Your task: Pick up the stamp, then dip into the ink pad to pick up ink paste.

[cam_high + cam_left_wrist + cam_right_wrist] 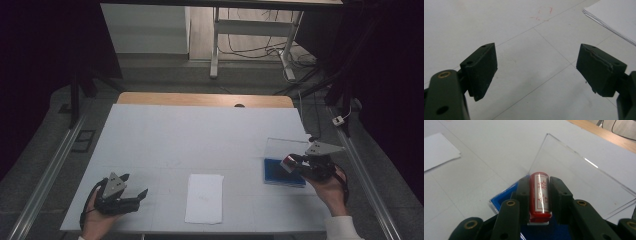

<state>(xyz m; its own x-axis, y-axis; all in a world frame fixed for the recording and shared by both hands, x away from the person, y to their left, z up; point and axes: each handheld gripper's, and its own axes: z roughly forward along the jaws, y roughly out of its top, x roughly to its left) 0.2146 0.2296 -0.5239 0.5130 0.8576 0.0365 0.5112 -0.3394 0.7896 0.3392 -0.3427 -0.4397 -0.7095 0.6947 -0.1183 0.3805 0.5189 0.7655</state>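
White sheeting covers the table, with grey floor and desk legs beyond. Nearest, the left gripper rests low at the front left corner, its jaws wide apart with nothing between them. Just right of it lies a paper sheet. Farther right, the right gripper is clamped on a red stamp, held over a blue ink pad. Behind the pad its clear lid stands tilted open.
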